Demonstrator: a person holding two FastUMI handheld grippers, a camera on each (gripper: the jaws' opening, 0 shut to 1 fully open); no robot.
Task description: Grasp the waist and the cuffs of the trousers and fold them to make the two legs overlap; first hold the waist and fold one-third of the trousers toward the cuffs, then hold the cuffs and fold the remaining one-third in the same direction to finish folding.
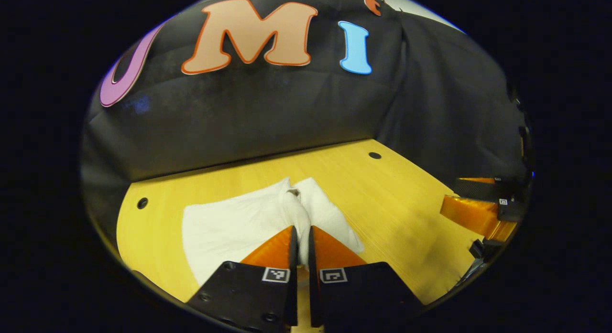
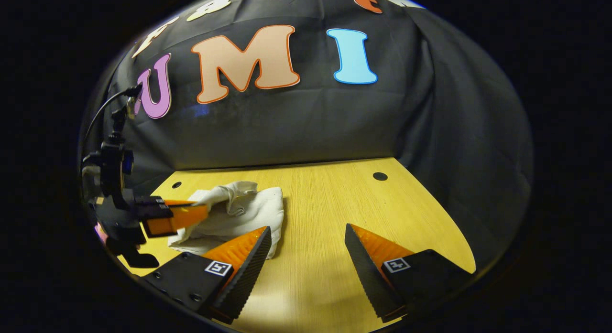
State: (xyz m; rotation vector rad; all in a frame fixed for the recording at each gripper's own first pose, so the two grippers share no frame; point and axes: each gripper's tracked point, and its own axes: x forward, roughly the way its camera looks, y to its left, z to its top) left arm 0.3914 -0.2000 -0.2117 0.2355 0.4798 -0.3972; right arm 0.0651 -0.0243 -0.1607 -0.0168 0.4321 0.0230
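Because its two fingers stand nearly together at 6 o'clock in the left gripper view, the left hand-held gripper (image 1: 301, 235) pinches a raised ridge of the white trousers (image 1: 229, 228), probably to carry that part over in a fold. Beyond the fingertips the cloth lies bunched on the yellow bench (image 1: 382, 194), a small dark loop showing at its far edge. In the right gripper view the right hand-held gripper (image 2: 308, 235) hangs with fingers wide apart over bare bench and grips nothing, likely waiting for its own grasp. At 9 o'clock there the trousers lie crumpled, the other gripper's fingers reaching into them.
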